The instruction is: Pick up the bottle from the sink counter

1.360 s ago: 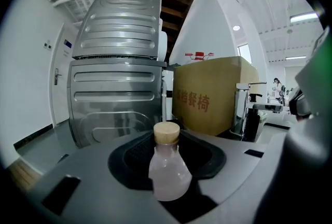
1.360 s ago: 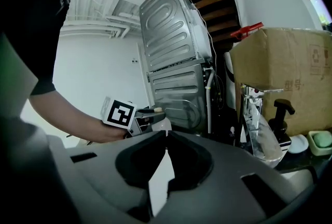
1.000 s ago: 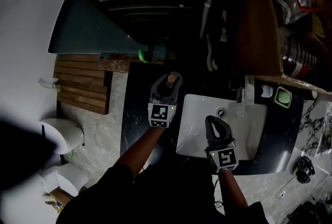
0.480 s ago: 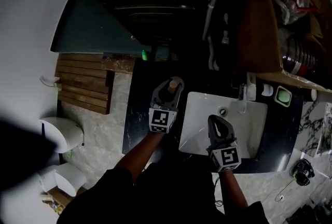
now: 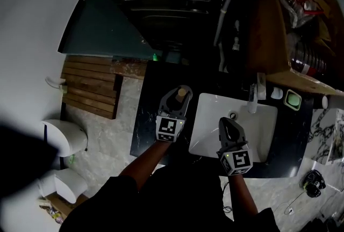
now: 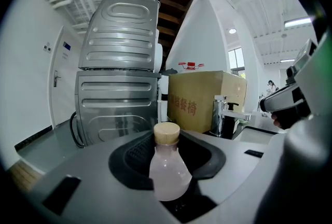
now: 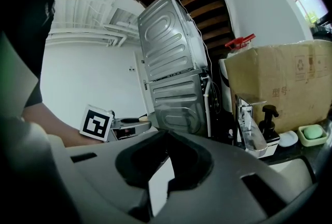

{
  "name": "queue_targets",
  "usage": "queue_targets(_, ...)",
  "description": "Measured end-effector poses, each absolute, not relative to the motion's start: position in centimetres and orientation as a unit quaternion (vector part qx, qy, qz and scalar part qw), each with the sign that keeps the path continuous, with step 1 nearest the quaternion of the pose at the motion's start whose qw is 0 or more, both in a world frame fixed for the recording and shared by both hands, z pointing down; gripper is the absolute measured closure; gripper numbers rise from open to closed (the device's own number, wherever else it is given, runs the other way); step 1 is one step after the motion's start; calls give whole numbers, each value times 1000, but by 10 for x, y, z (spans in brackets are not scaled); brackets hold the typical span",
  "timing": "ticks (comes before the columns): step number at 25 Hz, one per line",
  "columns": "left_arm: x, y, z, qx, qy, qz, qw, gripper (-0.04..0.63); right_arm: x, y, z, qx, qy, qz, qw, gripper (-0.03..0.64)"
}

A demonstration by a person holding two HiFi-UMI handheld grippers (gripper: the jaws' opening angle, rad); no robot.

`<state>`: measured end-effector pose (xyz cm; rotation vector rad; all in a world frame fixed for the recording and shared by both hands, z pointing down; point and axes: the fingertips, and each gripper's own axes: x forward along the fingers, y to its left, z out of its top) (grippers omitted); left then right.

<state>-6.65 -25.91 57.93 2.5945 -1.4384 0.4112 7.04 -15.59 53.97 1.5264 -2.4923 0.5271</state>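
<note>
The big silver machines [image 6: 122,62] stand behind the sink [image 5: 210,131], stacked one on top of the other, most likely to save room. The dark counter [image 5: 146,118] goes all around the sink, so there is a flat spot to set things down near the water. A brown box [image 6: 205,99] sits up behind the sink, out of the way of wet hands. The tap [image 5: 251,98] stands at the back edge of the sink so that water falls into it. The left gripper [image 5: 178,98] is over the counter, just to the left of the sink. Its jaws stand wide, because they are closed around the fat belly of the bottle [image 6: 168,175]. The bottle stands up straight with its light cap on top, so nothing can spill. It looks lifted a bit off the counter, but I can't tell for sure. The right gripper [image 5: 226,122] hangs over the sink with its jaws pressed together and nothing in them. I think it just waits there, since one gripper is enough for this small bottle.
</note>
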Motion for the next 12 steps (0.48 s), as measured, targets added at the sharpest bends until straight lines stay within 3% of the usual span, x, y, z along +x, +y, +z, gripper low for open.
queue_targets(12, -63, -225, 537, 866, -481, 113, 73, 453, 81, -144, 514, 567, -805, 158, 65, 577)
